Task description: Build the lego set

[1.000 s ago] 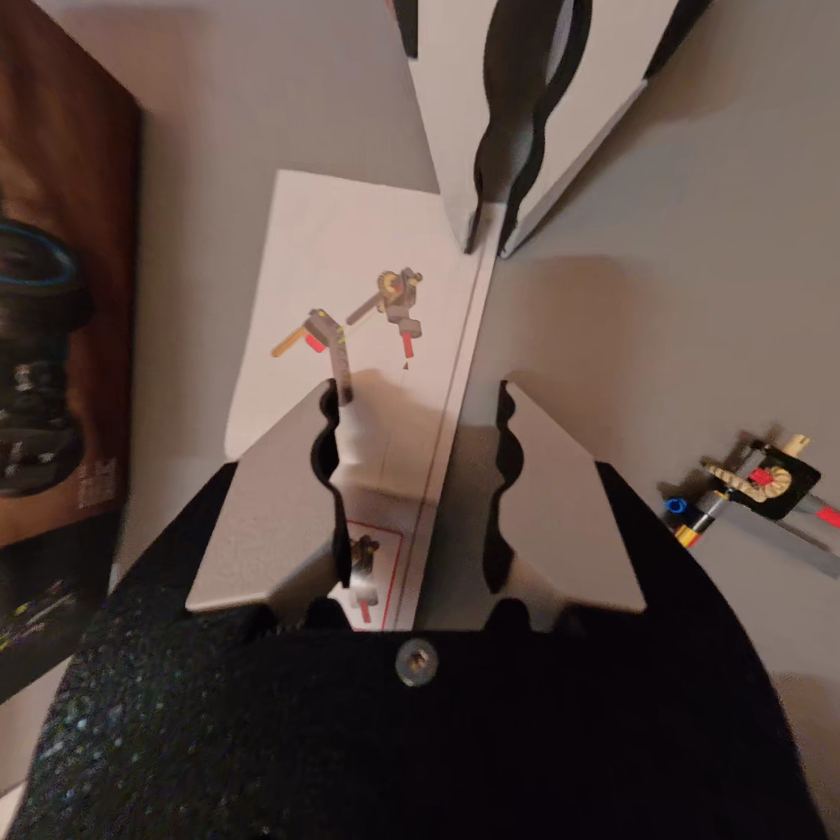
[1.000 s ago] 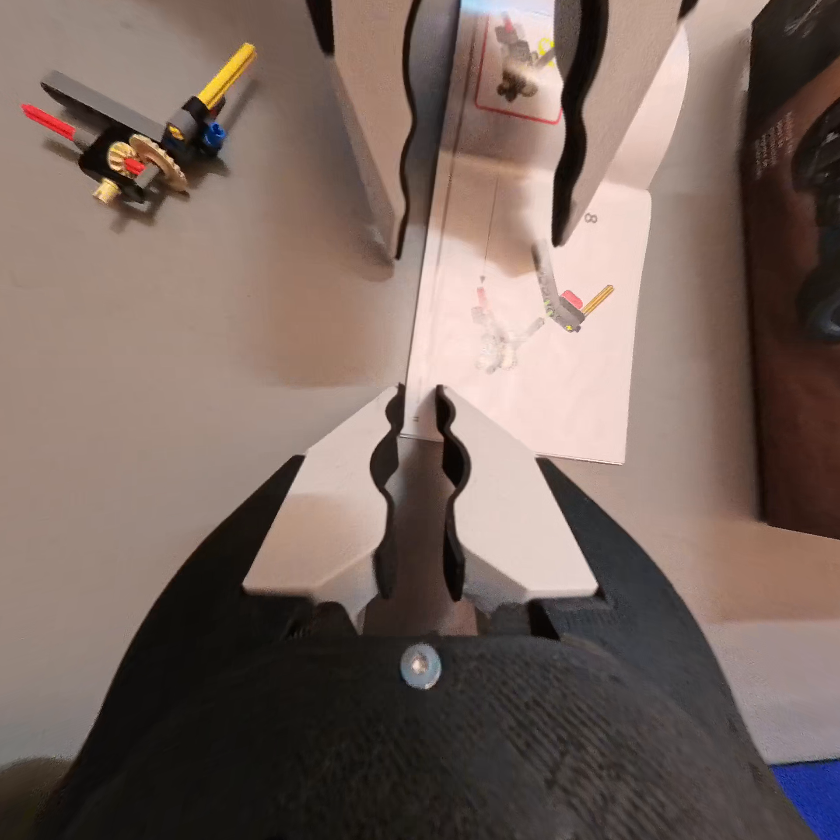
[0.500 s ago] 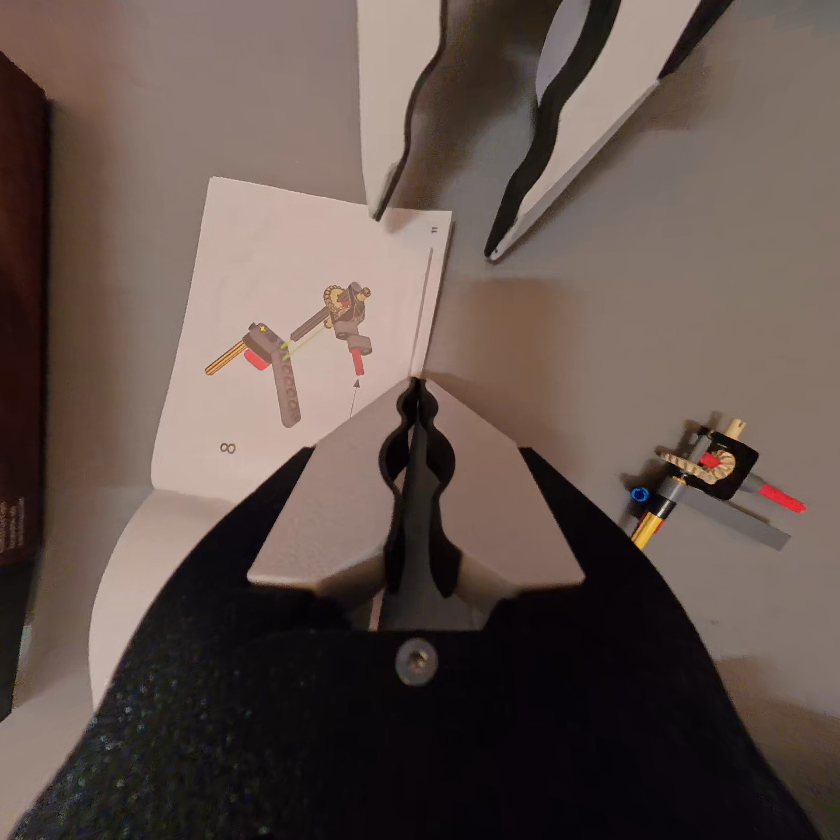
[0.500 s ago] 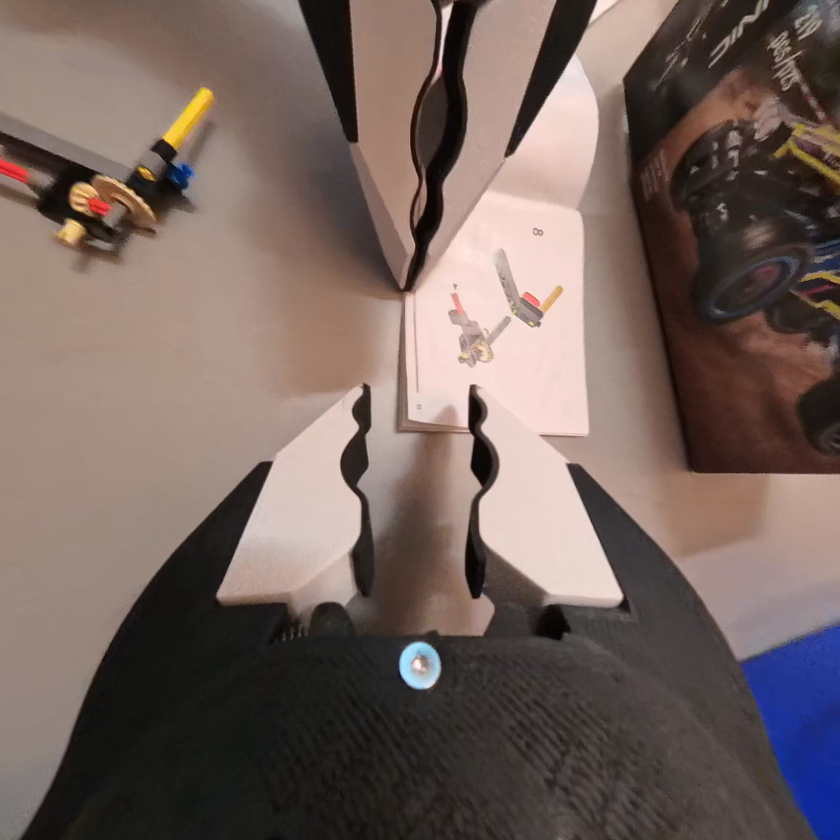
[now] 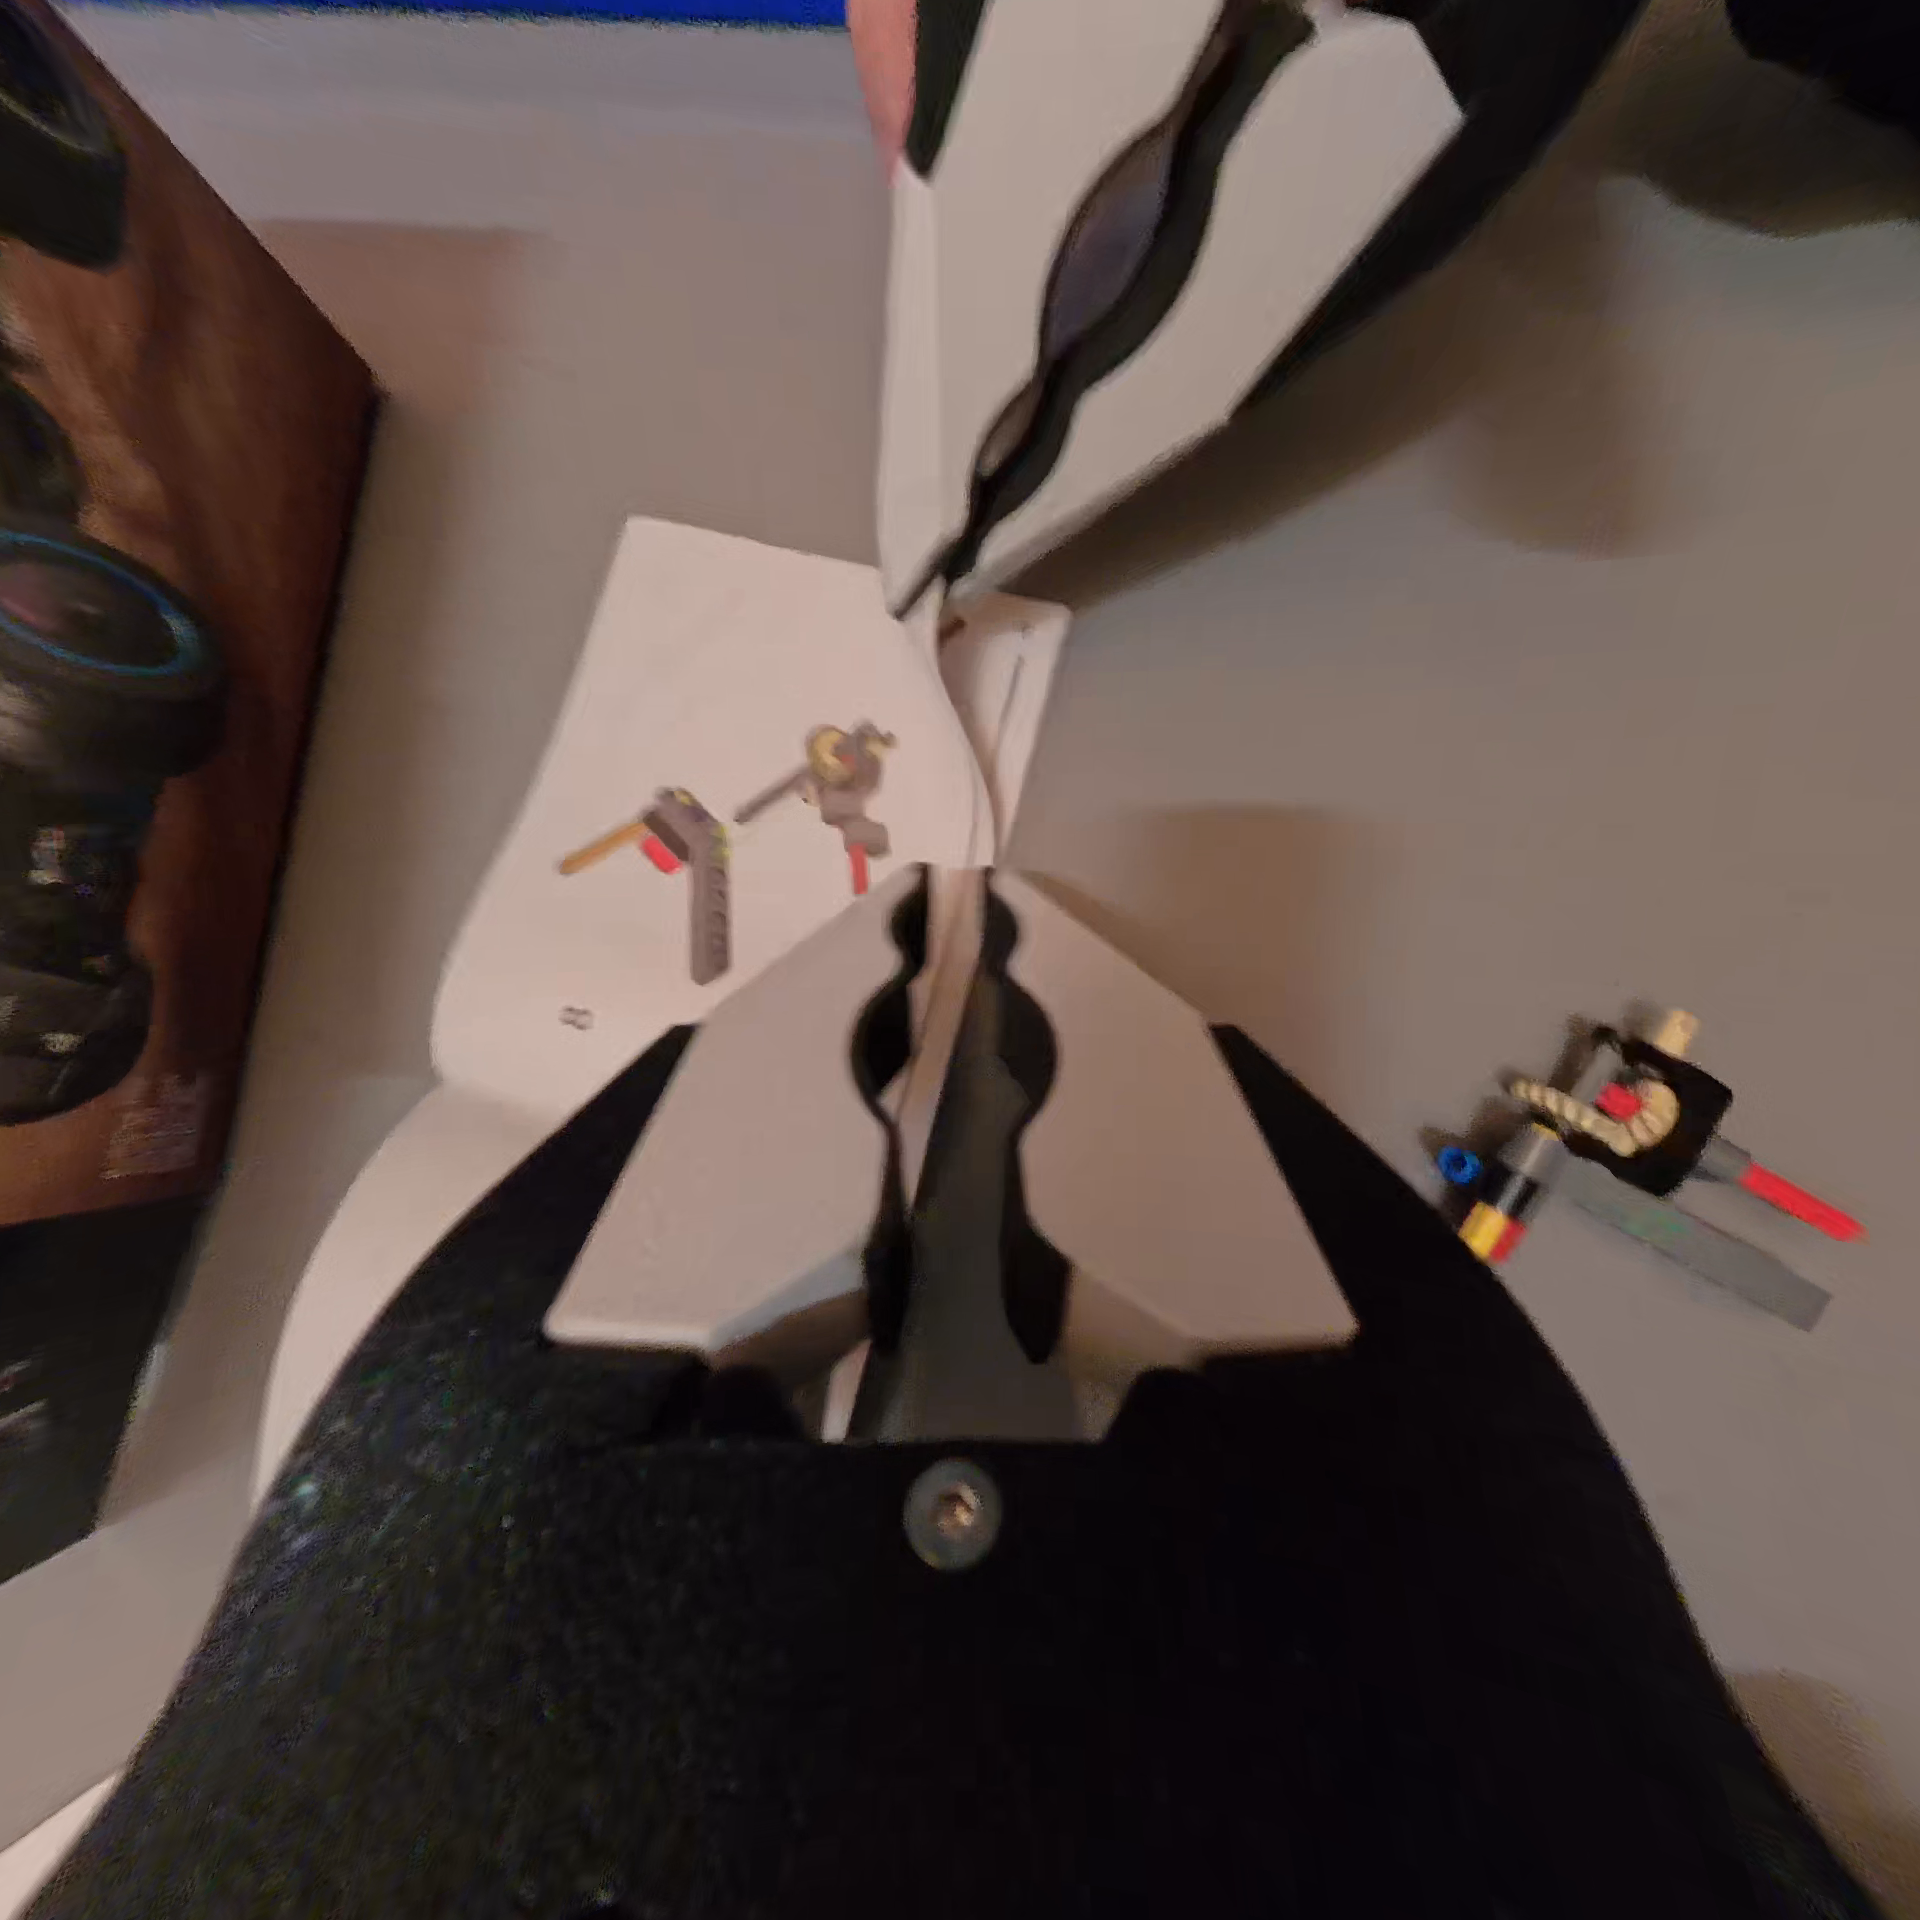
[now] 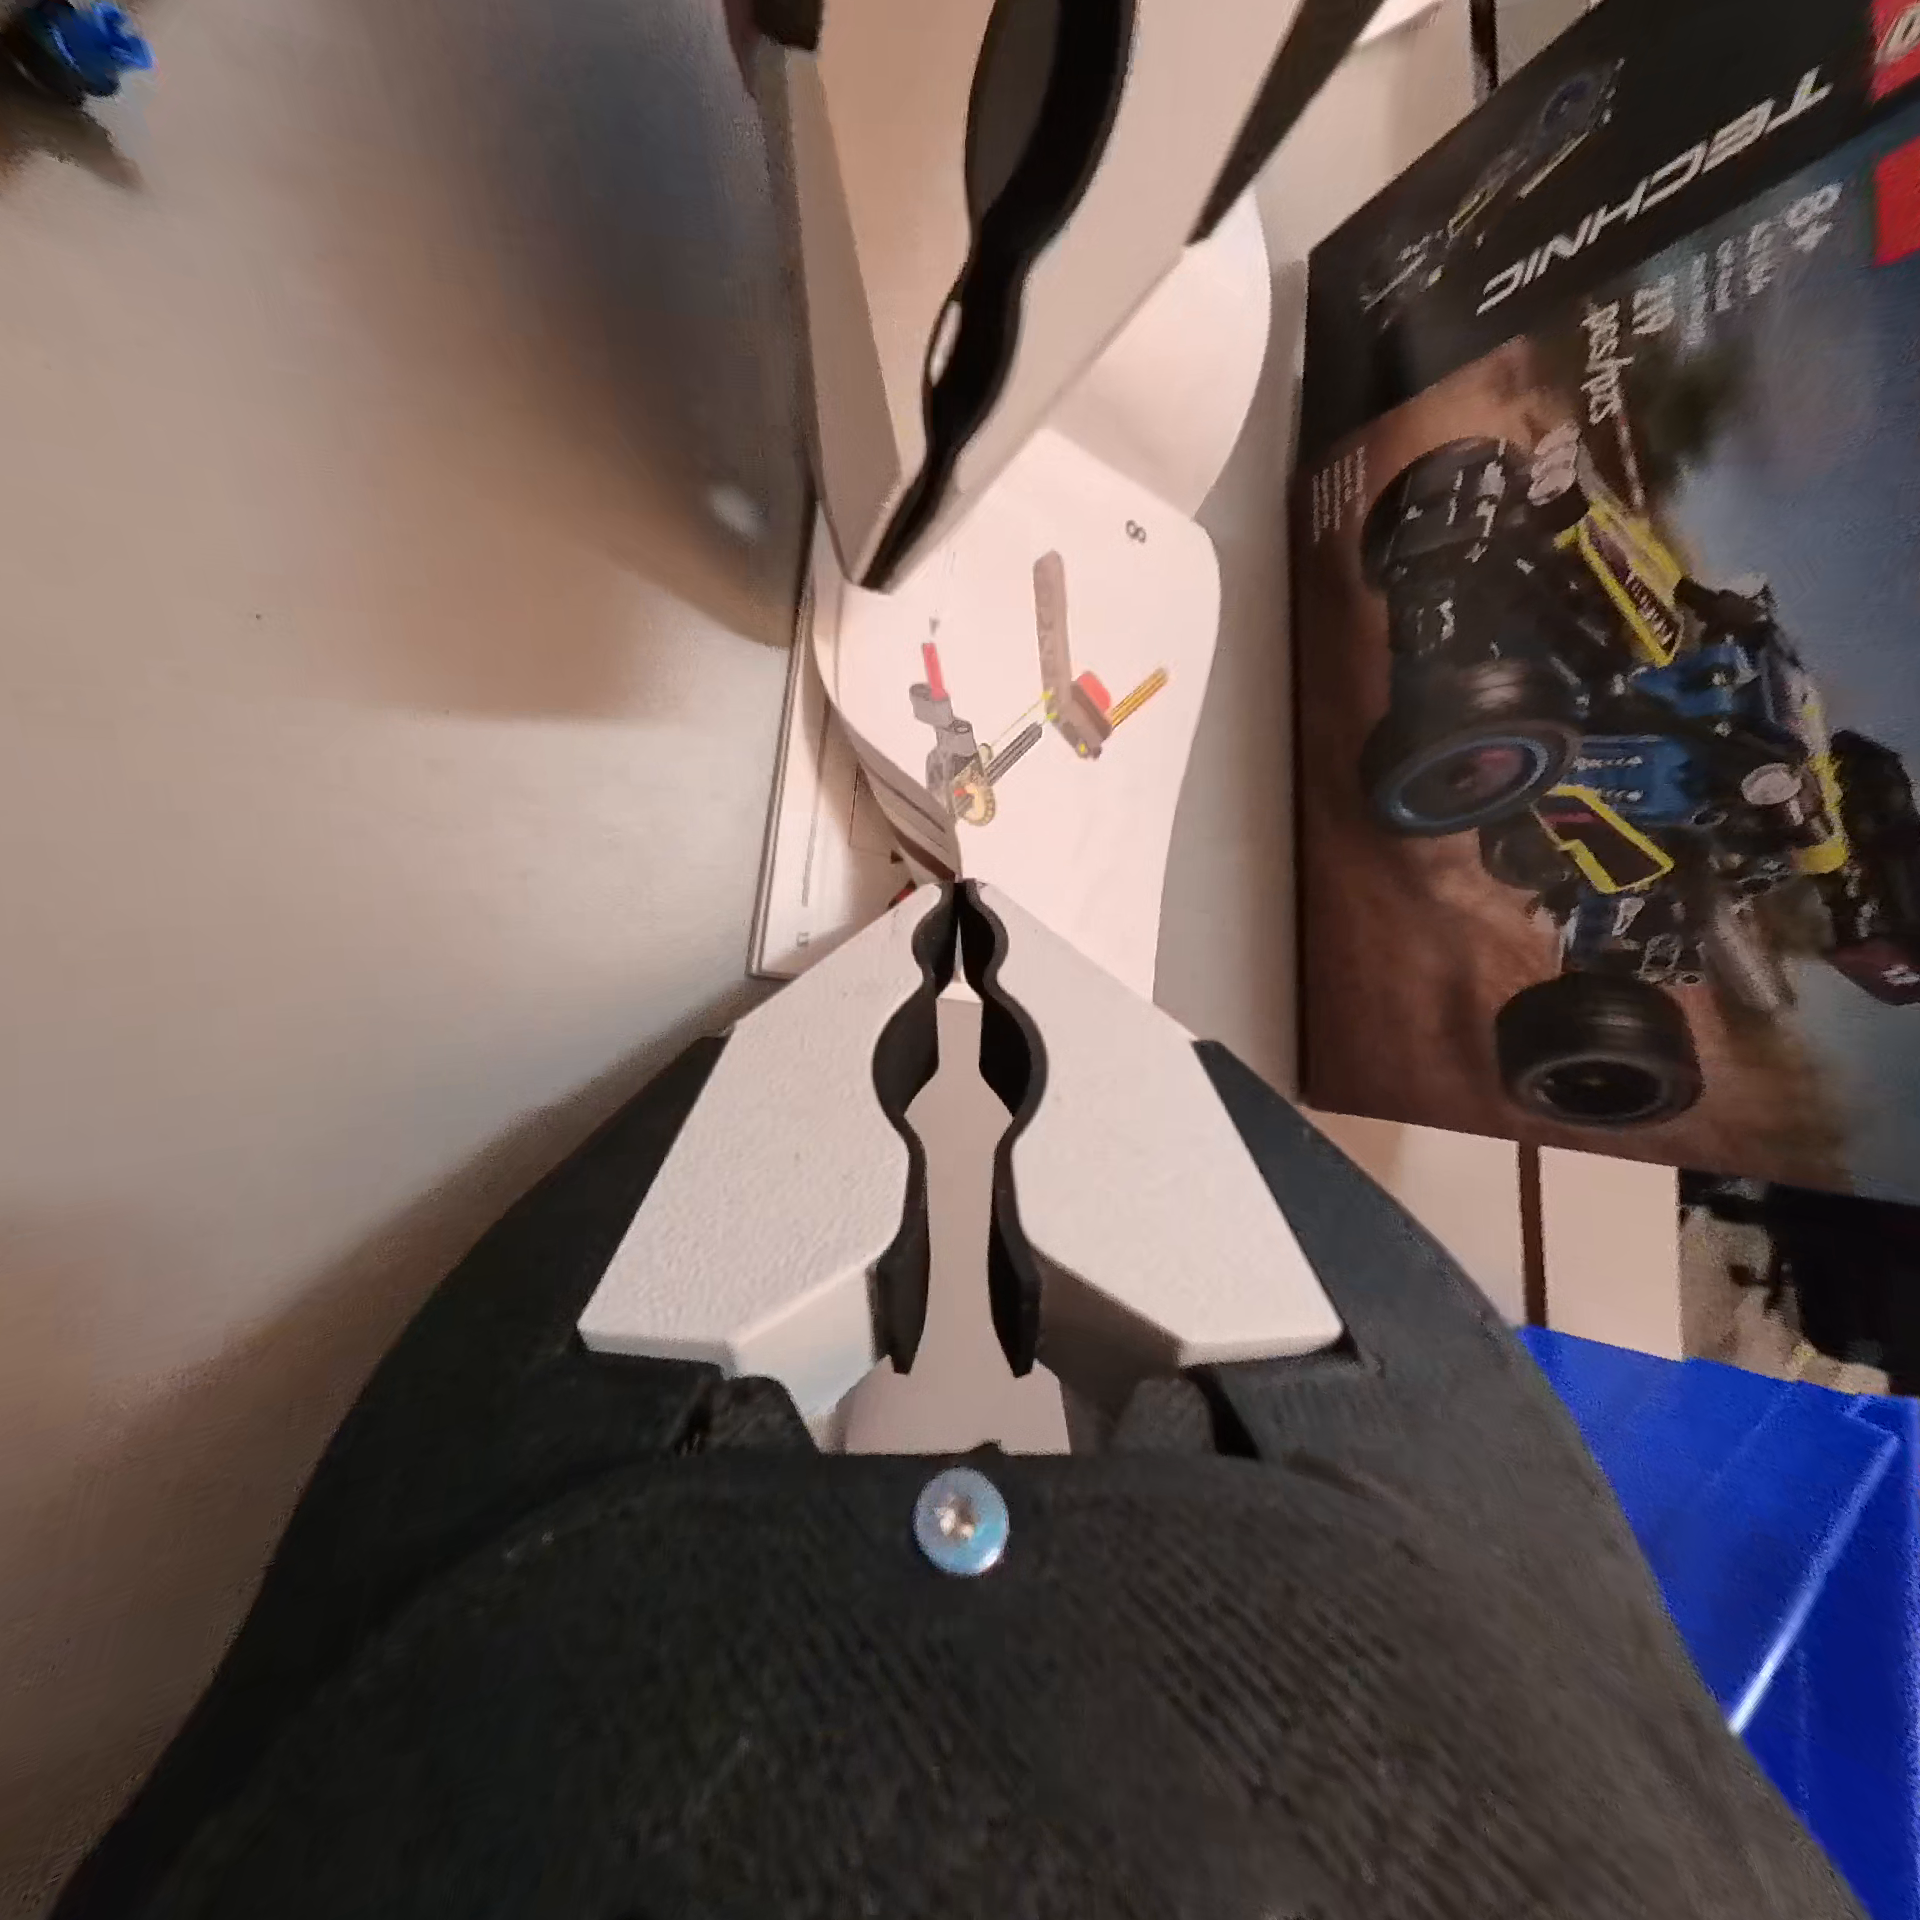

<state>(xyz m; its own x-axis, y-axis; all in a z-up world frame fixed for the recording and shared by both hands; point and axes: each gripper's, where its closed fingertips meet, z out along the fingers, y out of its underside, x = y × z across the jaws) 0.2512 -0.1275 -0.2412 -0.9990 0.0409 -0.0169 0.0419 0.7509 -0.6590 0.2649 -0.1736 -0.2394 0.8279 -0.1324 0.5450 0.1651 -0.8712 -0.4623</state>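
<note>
Both grippers now apparently pinching lifted booklet page (image 5: 748, 727) edge.

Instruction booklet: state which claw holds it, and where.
Both claws appear shut on the instruction booklet: the left claw pinches the page edge at one end, the right claw the same edge at the opposite end.

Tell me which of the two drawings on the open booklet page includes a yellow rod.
The grey-beam drawing, on the box side of the open page. The other drawing, nearer the fold, shows a tan gear and a red rod.
</note>
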